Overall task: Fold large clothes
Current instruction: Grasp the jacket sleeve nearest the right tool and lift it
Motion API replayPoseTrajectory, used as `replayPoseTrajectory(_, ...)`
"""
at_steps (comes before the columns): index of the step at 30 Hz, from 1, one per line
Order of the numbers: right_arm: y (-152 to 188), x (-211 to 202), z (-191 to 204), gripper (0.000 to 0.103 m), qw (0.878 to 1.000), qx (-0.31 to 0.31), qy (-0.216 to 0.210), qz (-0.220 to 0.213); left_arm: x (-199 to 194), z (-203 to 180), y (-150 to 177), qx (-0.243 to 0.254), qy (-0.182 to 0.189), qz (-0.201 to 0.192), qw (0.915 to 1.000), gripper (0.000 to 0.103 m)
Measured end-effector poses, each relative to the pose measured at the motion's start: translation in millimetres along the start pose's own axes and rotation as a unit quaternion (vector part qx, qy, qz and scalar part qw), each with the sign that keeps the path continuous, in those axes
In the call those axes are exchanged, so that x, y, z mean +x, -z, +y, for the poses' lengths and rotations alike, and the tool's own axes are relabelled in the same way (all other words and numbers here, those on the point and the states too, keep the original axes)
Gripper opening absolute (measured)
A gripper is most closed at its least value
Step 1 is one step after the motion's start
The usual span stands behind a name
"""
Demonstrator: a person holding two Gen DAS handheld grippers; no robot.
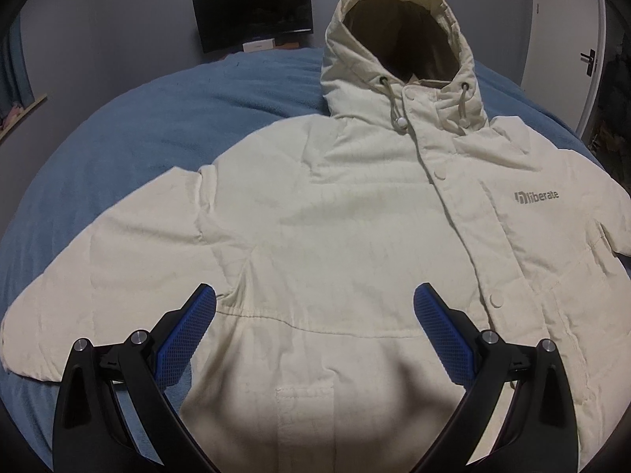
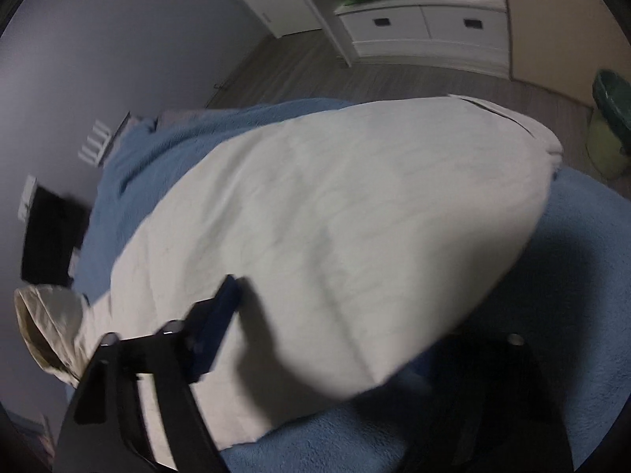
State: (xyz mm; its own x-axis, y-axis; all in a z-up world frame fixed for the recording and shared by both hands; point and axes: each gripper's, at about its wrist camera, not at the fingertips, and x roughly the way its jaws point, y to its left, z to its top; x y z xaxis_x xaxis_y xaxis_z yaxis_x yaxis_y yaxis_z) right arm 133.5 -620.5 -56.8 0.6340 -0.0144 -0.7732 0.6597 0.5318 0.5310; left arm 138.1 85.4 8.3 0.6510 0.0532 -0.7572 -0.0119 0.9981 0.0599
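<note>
Your cream hooded jacket [image 1: 335, 205] lies face up and spread flat on the blue blanket [image 1: 138, 118] that covers the bed, hood [image 1: 398, 47] pointing away from you toward the far wall, front placket snapped shut, a grey "liberate" logo [image 1: 536, 197] on the chest. One sleeve [image 1: 98, 268] stretches out to the left in your left wrist view, its cuff near the picture's left edge.

Your left gripper [image 1: 315, 307] hovers over the lower front of the jacket with its blue pads [image 1: 189, 331] spread wide apart; nothing is between them and they do not touch the cloth.

In the right wrist view the picture is blurred. Your right gripper [image 2: 355, 339] sits at the edge of the other sleeve [image 2: 323, 216], with one finger [image 2: 213, 327] above the cream cloth and the other in dark shadow beside the blanket. The sleeve's edge lies between them, but you cannot tell whether the pads press on it.

Beyond the bed, a dark monitor [image 1: 254, 15] leans at the grey wall, a white door [image 1: 560, 39] stands to the right, and white drawers [image 2: 426, 27] and a green bin [image 2: 611, 118] stand on the wood floor [image 2: 394, 79]
</note>
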Motion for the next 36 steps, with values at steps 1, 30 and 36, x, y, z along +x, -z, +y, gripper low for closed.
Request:
replayPoseTrajectory(1, -2.4, -1.9, -4.0, 0.06, 1.0, 0.0, 0.0, -0.006, 1.5, 0.0, 0.7, -0.002, 0.001, 0.001, 1.0, 0.097)
replayPoseTrajectory(30, 128.9, -201.9, 218.9, 0.019, 0.891, -0.358, -0.141, -0.241, 4.1, 6.8, 3.4, -0.015, 0.004, -0.003, 0.9999, 0.097)
replayPoseTrajectory(36, 202.8, -187.5, 271.1, 0.019, 0.876, -0.406, -0.197, -0.168, 5.3, 9.9, 3.7, -0.018, 0.001, -0.003, 0.9998, 0.097)
